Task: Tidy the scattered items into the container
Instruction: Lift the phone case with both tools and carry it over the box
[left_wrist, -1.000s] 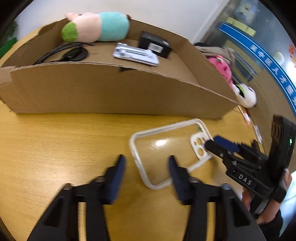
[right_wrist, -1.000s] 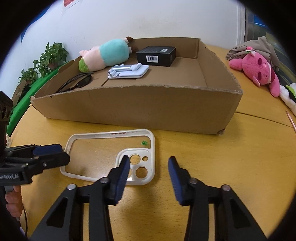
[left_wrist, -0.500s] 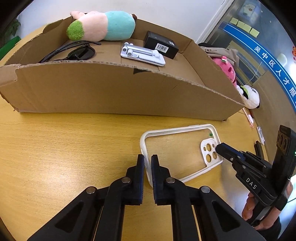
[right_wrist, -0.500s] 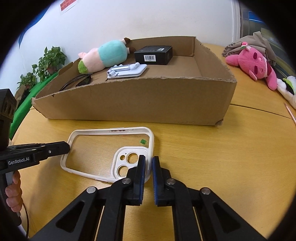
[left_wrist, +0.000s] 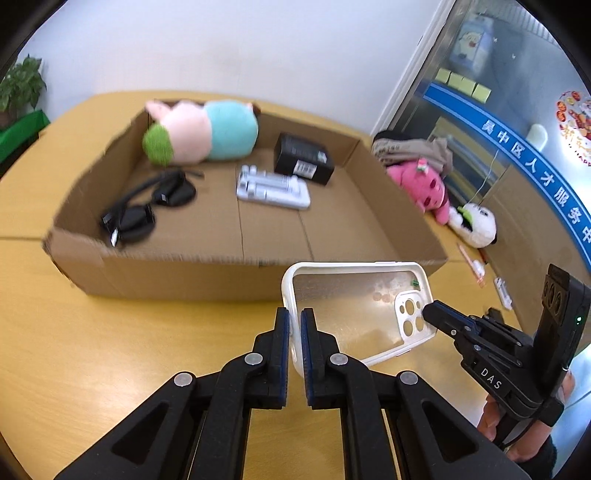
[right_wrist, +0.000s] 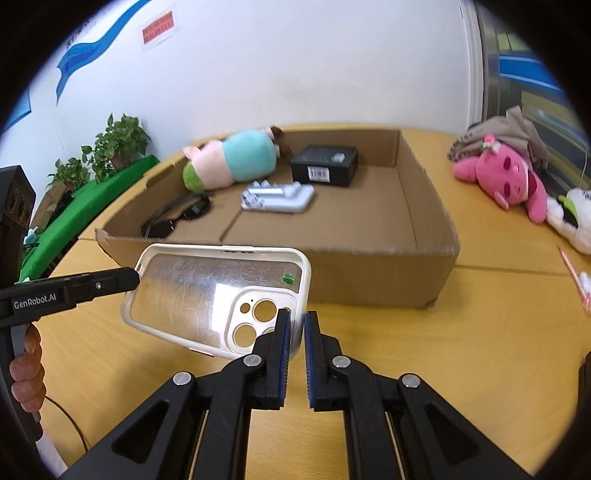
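just in front of the shallow brown cardboard box (left_wrist: 369, 206), both grippers now hold one clear phone case with a white rim (left_wrist: 354, 306) up off the yellow wooden counter (left_wrist: 110, 350). a second ago it lay flat on the counter with both pairs of fingers spread wide around its ends. now the left gripper (left_wrist: 295, 332) is clenched on the plain end's rim, and the right gripper (right_wrist: 297, 332) is clenched on the rim by the camera cutouts. the case is tilted and near the box's front wall, not yet over it. inside the box lie a pink and teal plush toy (left_wrist: 199, 133), black sunglasses (left_wrist: 147, 206), a white folding stand (left_wrist: 273, 186) and a small black carton (left_wrist: 304, 158). so the pickup looks done, and the next move is probably carrying the case over the wall and letting go. a pink plush (right_wrist: 506, 181) and a white plush (left_wrist: 474, 225) wait on the counter outside.
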